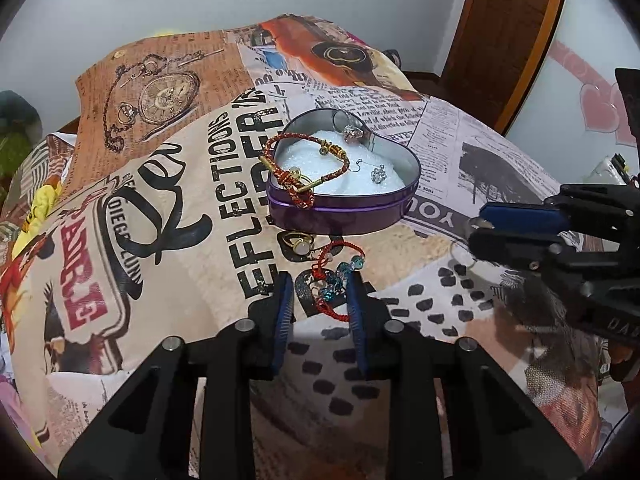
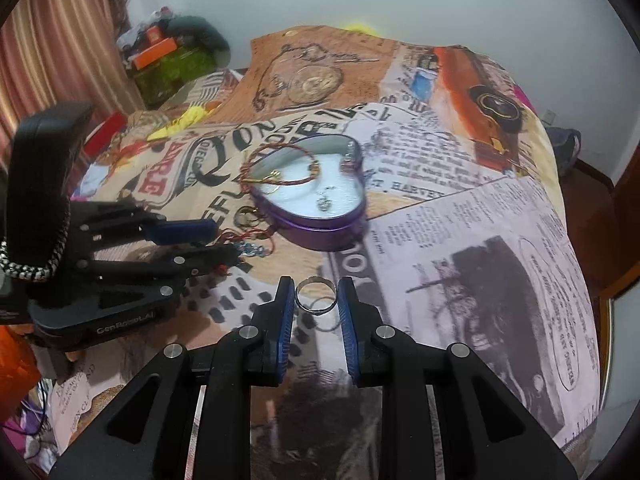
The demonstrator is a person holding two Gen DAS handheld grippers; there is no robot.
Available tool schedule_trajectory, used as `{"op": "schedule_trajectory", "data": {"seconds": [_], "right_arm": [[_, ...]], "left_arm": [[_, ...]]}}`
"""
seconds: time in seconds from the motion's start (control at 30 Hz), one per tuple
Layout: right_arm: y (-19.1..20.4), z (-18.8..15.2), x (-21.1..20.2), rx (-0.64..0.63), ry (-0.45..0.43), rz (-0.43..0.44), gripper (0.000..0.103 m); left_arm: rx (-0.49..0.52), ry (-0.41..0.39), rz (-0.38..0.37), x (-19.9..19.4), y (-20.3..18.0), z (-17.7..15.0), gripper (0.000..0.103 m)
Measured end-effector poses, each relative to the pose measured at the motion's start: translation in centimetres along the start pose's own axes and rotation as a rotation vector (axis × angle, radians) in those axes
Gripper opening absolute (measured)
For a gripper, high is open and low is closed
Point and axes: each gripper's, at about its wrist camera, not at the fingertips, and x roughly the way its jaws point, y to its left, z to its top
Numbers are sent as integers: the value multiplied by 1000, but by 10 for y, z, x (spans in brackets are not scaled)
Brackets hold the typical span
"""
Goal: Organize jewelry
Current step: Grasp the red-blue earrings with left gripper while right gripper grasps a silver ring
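Note:
A purple heart-shaped tin (image 1: 340, 216) (image 2: 320, 236) with white lining stands on the printed cloth. A red-gold braided bracelet (image 1: 298, 182) hangs over its rim, and a silver earring (image 1: 378, 174) and a ring (image 1: 352, 132) lie inside. A gold ring with a pale stone (image 1: 298, 242) lies in front of the tin. My left gripper (image 1: 320, 294) is open around a red cord bracelet with blue beads (image 1: 334, 280) on the cloth. My right gripper (image 2: 316, 298) is open, with a silver ring (image 2: 315, 296) standing between its fingers and nearly touching the left pad.
The cloth-covered surface (image 1: 160, 240) rounds off and drops away on all sides. A wooden door frame (image 1: 508, 40) stands at the right. Cluttered boxes and bags (image 2: 168, 60) sit by a curtain at the far left in the right wrist view.

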Motion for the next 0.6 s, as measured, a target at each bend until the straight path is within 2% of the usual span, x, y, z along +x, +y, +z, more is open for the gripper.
{"op": "schedule_trajectory", "data": {"seconds": [0.03, 0.07, 0.27, 0.6], "right_arm": [[-3, -1, -1, 9, -5, 2, 20], [-4, -1, -2, 14, -8, 3, 20], [-8, -2, -10, 26, -28, 5, 20], [-9, 2, -32, 34, -81, -6, 20]], "left_arm": [[0, 3, 1, 1, 0, 0, 10], [-1, 5, 6, 1, 0, -1, 6], [-29, -7, 15, -10, 4, -2, 6], [-40, -105, 27, -60, 4, 6, 6]]}}
